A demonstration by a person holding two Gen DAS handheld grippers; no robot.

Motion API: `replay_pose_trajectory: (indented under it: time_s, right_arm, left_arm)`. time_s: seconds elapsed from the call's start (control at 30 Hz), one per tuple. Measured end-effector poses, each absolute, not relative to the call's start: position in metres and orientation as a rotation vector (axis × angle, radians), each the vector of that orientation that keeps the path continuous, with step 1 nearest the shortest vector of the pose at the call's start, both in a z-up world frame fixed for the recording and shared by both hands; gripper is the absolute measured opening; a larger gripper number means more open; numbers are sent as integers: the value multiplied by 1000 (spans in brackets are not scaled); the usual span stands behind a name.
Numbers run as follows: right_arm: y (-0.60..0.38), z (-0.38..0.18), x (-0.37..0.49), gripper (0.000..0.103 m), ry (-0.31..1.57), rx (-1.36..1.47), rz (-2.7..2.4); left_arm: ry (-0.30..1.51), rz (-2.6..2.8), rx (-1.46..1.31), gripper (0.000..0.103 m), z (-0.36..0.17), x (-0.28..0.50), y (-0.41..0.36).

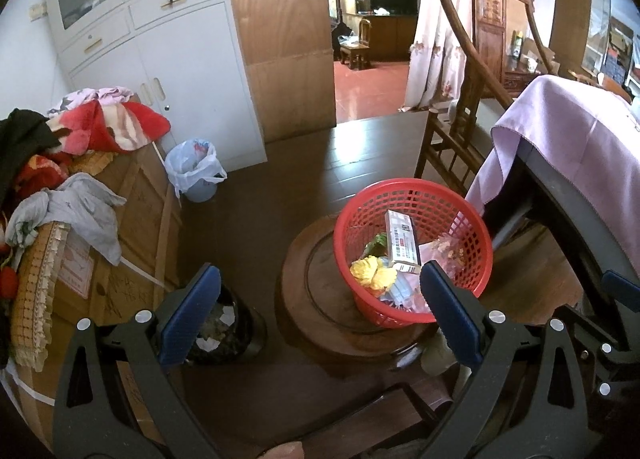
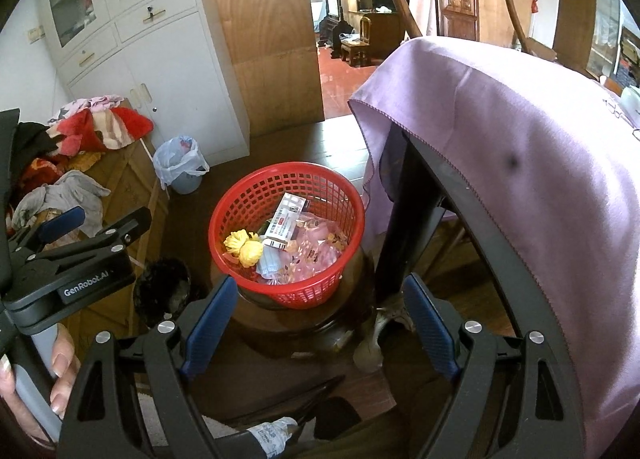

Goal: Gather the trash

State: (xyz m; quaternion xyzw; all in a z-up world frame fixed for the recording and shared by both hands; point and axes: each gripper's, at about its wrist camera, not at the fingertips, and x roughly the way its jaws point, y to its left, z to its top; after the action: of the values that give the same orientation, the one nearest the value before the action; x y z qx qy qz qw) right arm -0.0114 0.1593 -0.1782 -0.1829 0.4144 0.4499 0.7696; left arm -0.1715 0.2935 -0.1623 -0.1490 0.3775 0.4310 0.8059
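Note:
A red mesh basket (image 1: 414,199) (image 2: 256,187) stands on a round dark wooden stool (image 1: 320,299) (image 2: 280,323). Inside lie a white carton (image 1: 402,241) (image 2: 286,225), yellow crumpled paper (image 1: 370,271) (image 2: 244,247), a blue face mask (image 2: 269,264) and pink plastic wrapping (image 2: 316,247). My left gripper (image 1: 320,299) hangs open above the floor, just before the basket, nothing between its blue pads. My right gripper (image 2: 320,311) is open too, held above the stool's near edge, empty. The left gripper (image 2: 80,235) also shows at the left of the right wrist view, held by a hand (image 2: 60,375).
A black bin (image 1: 224,327) (image 2: 164,291) with paper scraps stands left of the stool. A blue bin with a white bag (image 1: 196,171) (image 2: 180,165) sits by the white cabinet (image 1: 168,59). A cardboard box piled with clothes (image 1: 80,179) is left; a table under purple cloth (image 2: 520,139) is right.

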Motion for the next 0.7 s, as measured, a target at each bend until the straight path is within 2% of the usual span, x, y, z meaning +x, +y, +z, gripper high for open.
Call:
replay_pose_trajectory:
  time_s: [0.7]
  right_arm:
    - [160,-175,-14,84,896,-404,978]
  left_arm:
    - [818,913,-335,96,-163,-169,290]
